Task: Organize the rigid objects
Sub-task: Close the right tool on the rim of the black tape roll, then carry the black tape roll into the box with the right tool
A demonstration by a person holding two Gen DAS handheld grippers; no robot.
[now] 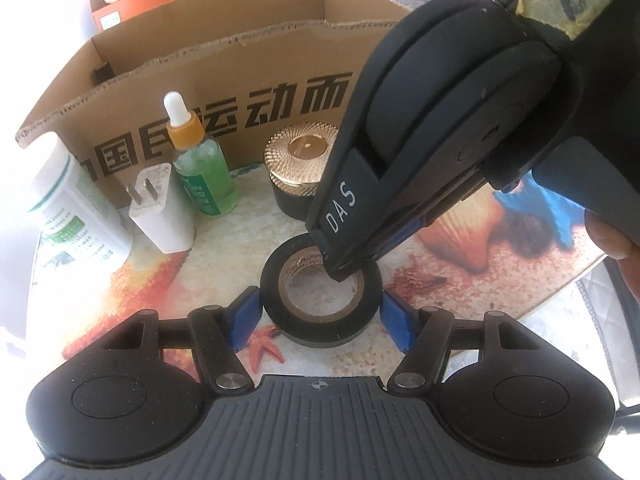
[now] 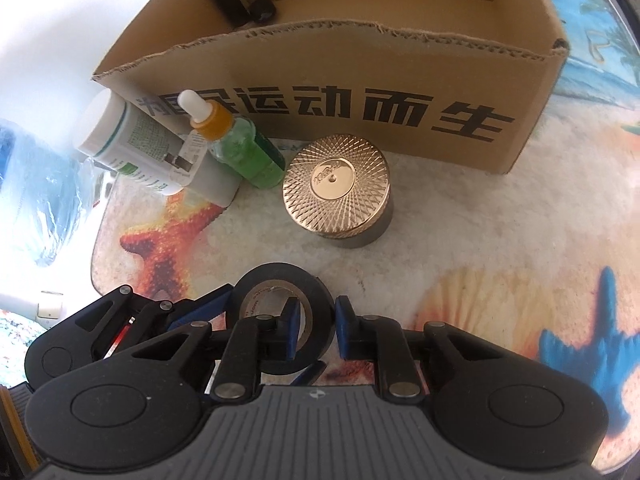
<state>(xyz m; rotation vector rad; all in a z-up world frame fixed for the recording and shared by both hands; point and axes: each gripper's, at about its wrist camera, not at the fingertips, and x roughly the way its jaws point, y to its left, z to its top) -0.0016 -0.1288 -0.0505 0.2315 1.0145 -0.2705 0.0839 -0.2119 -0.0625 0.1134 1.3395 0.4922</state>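
Black tape (image 1: 320, 304), a round roll with a brown core, lies flat on the worktop (image 1: 472, 280) (a mat with starfish and shells printed on it). It sits between the blue pads of the left gripper (image 1: 319, 322). Those jaws stand partly open, one pad on each side of the roll, very close to it, and it is hard to tell if they touch. The right gripper (image 2: 316, 326) comes down from above. Its jaws are closed tight on the ring of the roll, one pad inside the hole and one outside.

Behind the tape stands a jar with a gold lid (image 2: 336, 190). To its left are a green dropper bottle (image 2: 244, 148), a white plug (image 1: 160, 208) and a white bottle (image 1: 76, 208). All stand in front of a cardboard box (image 2: 320, 76) with big black letters.
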